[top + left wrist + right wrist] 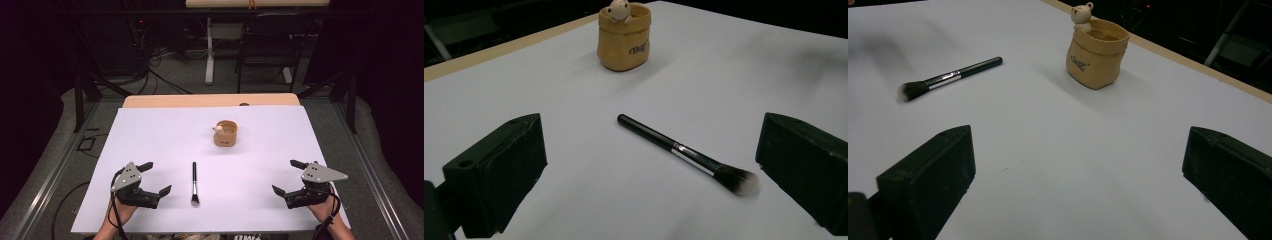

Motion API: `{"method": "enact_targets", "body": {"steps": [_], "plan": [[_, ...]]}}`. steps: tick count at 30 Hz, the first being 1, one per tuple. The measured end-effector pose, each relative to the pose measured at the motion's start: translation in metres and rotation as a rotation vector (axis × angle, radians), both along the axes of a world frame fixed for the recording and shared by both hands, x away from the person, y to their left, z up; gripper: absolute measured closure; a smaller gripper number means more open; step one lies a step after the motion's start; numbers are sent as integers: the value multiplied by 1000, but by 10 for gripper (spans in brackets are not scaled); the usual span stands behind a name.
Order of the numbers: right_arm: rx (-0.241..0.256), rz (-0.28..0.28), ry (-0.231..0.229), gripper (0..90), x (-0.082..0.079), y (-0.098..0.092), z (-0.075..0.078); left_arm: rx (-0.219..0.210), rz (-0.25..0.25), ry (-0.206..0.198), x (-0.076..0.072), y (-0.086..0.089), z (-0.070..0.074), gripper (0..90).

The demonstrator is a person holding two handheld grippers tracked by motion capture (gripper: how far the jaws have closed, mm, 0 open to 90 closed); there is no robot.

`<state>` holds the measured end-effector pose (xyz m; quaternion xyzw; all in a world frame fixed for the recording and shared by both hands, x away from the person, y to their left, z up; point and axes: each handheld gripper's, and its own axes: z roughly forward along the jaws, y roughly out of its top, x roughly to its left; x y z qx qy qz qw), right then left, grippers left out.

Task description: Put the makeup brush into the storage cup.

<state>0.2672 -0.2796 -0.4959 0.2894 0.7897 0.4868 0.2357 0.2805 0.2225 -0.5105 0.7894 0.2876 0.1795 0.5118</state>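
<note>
Two black grippers — left gripper (154, 179), right gripper (290, 176) — blocky fingers (499, 172), grey three-cornered plates (screw-dotted), trailing cables.

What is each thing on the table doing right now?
makeup brush: lying flat on the white sheet, bristles toward the person, untouched.
bear pot: standing upright, open at the top, little bear on its rim.
left gripper: open, holding nothing.
right gripper: open, holding nothing.
white sheet: spread flat over the table.
</note>
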Motion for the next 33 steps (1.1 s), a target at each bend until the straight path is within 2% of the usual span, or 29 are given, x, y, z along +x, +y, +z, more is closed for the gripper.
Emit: {"method": "enact_targets", "body": {"steps": [7,17,24,27,33], "plan": [[0,-3,1,0,0,0,0,3,4,-2,1,-8,1,1],[-2,-4,1,0,0,0,0,21,22,19,3,-22,2,1],[-4,-3,3,0,0,0,-1,38,33,48,6,-31,3,4],[-2,-2,4,0,0,1,-1,33,42,67,7,-35,2,4],[-2,-2,4,0,1,1,-1,41,38,78,9,-44,2,4]]}}
